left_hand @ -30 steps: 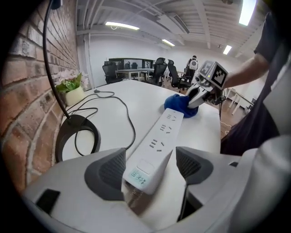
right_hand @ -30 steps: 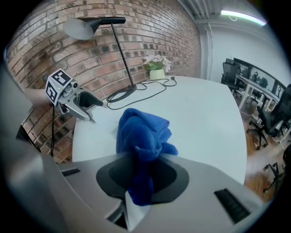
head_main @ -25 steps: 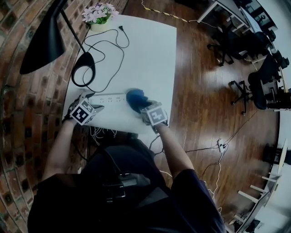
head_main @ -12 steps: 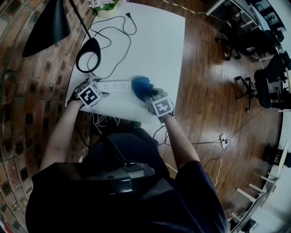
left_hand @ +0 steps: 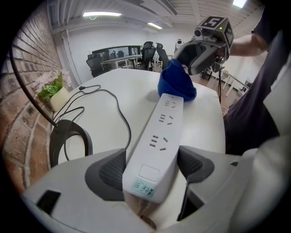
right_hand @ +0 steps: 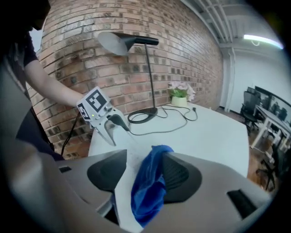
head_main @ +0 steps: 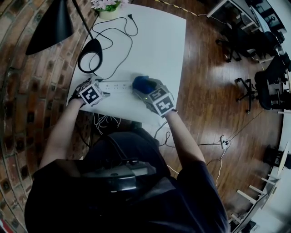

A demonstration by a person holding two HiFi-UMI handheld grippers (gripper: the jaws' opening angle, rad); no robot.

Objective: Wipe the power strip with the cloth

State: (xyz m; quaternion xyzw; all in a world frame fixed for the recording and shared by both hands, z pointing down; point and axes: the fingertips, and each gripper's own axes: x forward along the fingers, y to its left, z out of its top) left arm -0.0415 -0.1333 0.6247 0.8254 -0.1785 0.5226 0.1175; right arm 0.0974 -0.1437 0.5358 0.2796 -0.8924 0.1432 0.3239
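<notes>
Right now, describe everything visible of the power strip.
The power strip is a long white plastic bar flat on the table, with socket groups on top and a button and small label at its near end. That end lies between the jaws of the left gripper, which have just been opening. A blue cloth covers its far end.

The upper right of the bench (head_main: 157, 50) lies bare and can be reached from the floor (head_main: 204, 91) at the right. At upper left, the lamp's ring base (head_main: 93, 46), slanting stem and black shade (head_main: 50, 25) stand in the way. A black cable (head_main: 130, 17) loops beside them toward the flower pot (head_main: 107, 8) at the top edge.

The power strip (head_main: 116, 85) bars the bench's lower part. The left tool (head_main: 103, 88) straddles its left end. The right tool (head_main: 146, 90), its jaws just opening with the blue cloth (head_main: 142, 83) between them, crowds its right end. A brick wall (head_main: 27, 100) closes off the left.
</notes>
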